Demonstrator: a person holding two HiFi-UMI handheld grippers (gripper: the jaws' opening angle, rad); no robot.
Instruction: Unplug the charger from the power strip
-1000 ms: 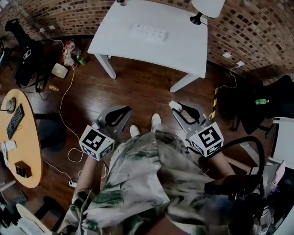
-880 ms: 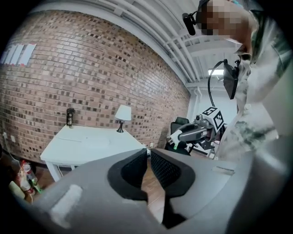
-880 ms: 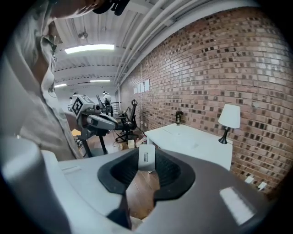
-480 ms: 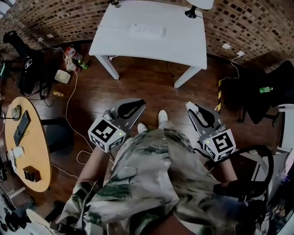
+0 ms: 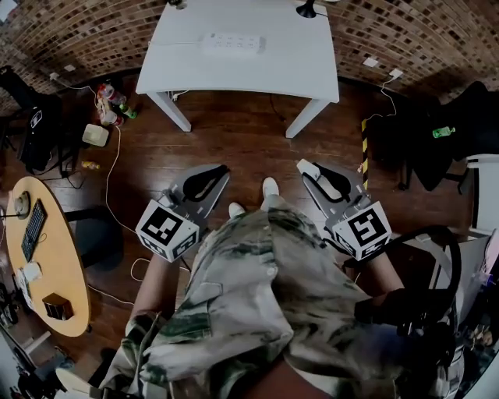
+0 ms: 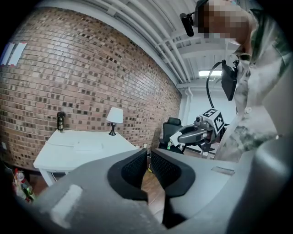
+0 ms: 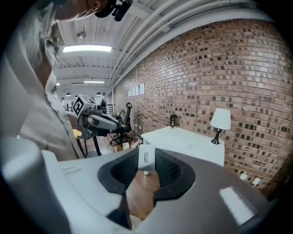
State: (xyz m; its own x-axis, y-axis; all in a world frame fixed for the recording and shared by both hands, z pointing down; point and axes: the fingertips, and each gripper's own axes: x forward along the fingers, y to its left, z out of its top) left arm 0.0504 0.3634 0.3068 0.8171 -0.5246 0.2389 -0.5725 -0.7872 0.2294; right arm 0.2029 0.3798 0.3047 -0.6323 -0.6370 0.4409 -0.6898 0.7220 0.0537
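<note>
Unplugging looks done: the right gripper (image 7: 146,168) has its jaws clamped on the white charger (image 7: 146,160); the power strip (image 5: 232,43) lies on the table (image 5: 300,74), well ahead of both jaws; the left gripper (image 6: 149,165) has its jaws nearly together, nothing between them.

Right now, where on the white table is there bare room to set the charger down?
The table is bare across its near half, from the power strip to the front edge, and right of the strip up to the lamp. The far side is crowded: strip, lamp, dark bottle.
</note>
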